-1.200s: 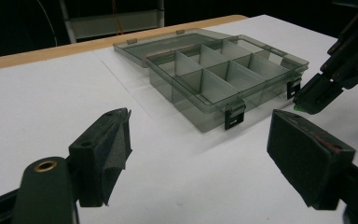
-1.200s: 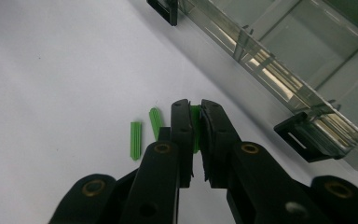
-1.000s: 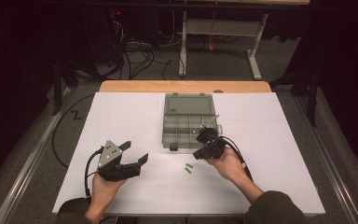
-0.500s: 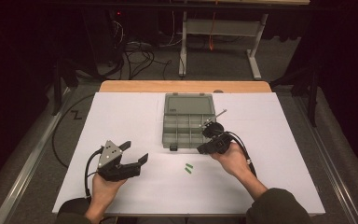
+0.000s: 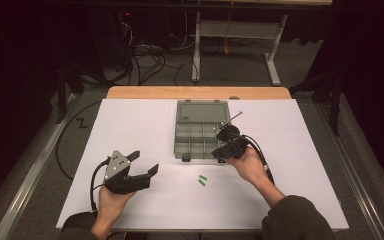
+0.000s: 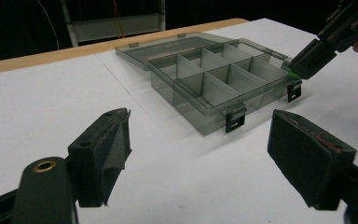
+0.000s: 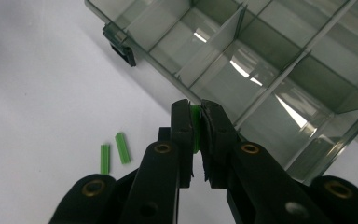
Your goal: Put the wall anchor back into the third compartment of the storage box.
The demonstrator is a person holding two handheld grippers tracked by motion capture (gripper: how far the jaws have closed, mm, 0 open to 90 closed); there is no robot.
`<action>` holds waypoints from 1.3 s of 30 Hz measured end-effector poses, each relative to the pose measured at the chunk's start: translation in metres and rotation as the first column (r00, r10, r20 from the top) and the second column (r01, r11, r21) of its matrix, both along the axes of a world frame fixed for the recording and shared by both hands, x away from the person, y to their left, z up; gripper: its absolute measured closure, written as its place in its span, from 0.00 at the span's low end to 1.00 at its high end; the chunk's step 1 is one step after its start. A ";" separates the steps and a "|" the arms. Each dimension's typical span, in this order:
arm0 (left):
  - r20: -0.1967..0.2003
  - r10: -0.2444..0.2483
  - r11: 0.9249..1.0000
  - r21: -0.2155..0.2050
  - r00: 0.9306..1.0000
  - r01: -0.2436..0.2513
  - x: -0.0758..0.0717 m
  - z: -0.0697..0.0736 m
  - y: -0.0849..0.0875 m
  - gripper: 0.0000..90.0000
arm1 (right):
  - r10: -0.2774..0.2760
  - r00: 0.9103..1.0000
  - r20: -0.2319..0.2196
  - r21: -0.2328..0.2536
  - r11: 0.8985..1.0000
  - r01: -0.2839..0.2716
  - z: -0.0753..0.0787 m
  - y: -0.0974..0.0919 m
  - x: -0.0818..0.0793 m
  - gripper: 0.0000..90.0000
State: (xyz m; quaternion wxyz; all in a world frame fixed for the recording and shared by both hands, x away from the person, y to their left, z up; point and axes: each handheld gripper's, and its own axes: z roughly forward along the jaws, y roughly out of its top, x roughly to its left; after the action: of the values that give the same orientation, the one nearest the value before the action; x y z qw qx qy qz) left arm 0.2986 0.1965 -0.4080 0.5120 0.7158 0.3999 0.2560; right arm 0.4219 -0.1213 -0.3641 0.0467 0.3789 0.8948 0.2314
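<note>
Jaws: right gripper [image 7: 195,122] closed tight on a small green piece [image 7: 195,122], which shows as a thin green strip pinched between the two black pads; left gripper [image 6: 198,149] jaws spread wide, nothing between them. Table [image 5: 130,125], white-topped with a wooden strip along the far edge, carries everything. Compartment box [image 5: 200,132], grey translucent plastic, sits at table centre with its lid folded back flat on the far side; dividers split it into several cells, and two black latches hang on its near wall. Right gripper is held at the box's near right corner, tips over the front rim there; in the left gripper view the green piece shows just at that corner beside the right latch [image 6: 294,90]. Whether the piece touches the rim cannot be told. Left gripper rests low over the near left part of the table, well apart from the box, pointing toward it. Two loose green pieces [image 5: 202,180] lie side by side on the white surface, near the front of the box, between the two hands.
</note>
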 end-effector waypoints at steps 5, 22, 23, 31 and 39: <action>-0.002 -0.002 1.000 0.004 1.000 0.002 0.000 0.000 -0.001 0.24 | 0.000 1.000 0.012 -0.010 1.000 0.000 0.000 0.002 0.005 0.96; 0.001 -0.007 1.000 0.005 1.000 0.007 0.000 0.000 -0.001 0.24 | -0.056 0.998 0.015 0.024 0.998 0.055 0.003 0.000 0.025 0.96; 0.001 -0.006 1.000 0.005 1.000 0.006 0.000 0.000 -0.001 0.24 | -0.059 0.998 0.016 0.024 0.998 0.059 0.002 0.000 0.027 0.96; -0.003 -0.013 1.000 0.007 1.000 0.013 0.000 0.000 -0.002 0.24 | -0.103 0.995 0.012 0.035 0.994 0.102 -0.001 -0.005 0.037 0.96; -0.002 -0.013 1.000 0.006 1.000 0.013 0.000 0.000 -0.002 0.24 | -0.126 0.992 0.015 0.037 0.991 0.125 -0.004 -0.008 0.045 0.95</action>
State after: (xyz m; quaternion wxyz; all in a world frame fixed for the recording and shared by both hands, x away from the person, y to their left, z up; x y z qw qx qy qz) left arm 0.2982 0.1945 -0.4083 0.5112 0.7202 0.3948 0.2533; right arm 0.4666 -0.1290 -0.3680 0.0619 0.4332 0.8645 0.2472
